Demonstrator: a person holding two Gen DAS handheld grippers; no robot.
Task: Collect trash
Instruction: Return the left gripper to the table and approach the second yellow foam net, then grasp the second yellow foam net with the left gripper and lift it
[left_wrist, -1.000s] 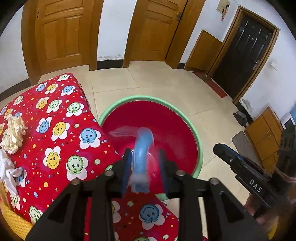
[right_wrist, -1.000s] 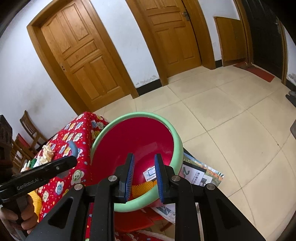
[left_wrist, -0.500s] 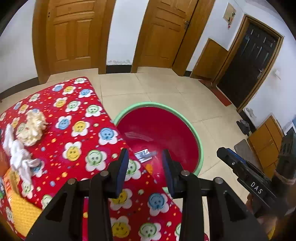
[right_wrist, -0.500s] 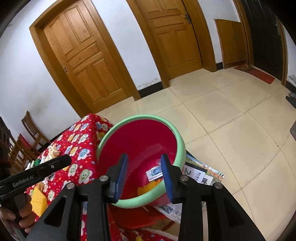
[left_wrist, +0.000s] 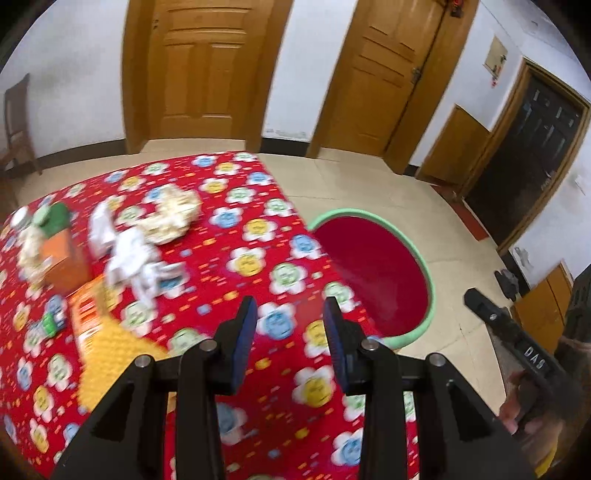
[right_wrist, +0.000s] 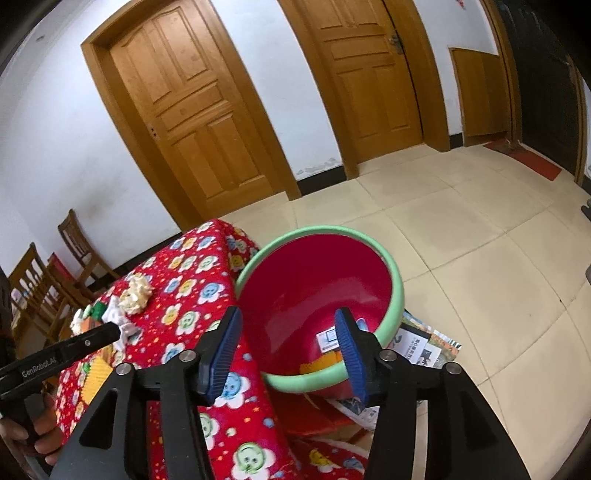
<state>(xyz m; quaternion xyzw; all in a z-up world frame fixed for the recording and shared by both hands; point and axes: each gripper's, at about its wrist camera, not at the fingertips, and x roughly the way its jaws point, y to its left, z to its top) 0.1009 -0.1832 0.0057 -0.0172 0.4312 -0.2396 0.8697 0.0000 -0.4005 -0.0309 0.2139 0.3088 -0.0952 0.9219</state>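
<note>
My left gripper (left_wrist: 290, 306) hovers open over the red flowered tablecloth (left_wrist: 258, 229), nothing between its fingers. Ahead and to its left lie a crumpled white tissue (left_wrist: 133, 254), a yellowish paper wad (left_wrist: 173, 214), an orange box (left_wrist: 62, 258) and a yellow packet (left_wrist: 107, 332). To the right sits the red basin with a green rim (left_wrist: 351, 211). My right gripper (right_wrist: 288, 317) hangs above the basin's near rim (right_wrist: 317, 229), its jaws opening and empty. Inside the basin lie a small white wrapper (right_wrist: 327, 338) and an orange-yellow scrap (right_wrist: 321, 363).
The basin rests on something red beside the table, with printed papers (right_wrist: 424, 347) on the tiled floor under it. Wooden chairs (right_wrist: 74, 240) stand at the far left. Wooden doors line the back wall, and a low cabinet (left_wrist: 546, 302) stands at right.
The blue piece between my left jaws is gone and a wrapper lies in the basin. My left gripper has swung left over the table. The right jaws have widened and pulled back slightly.
</note>
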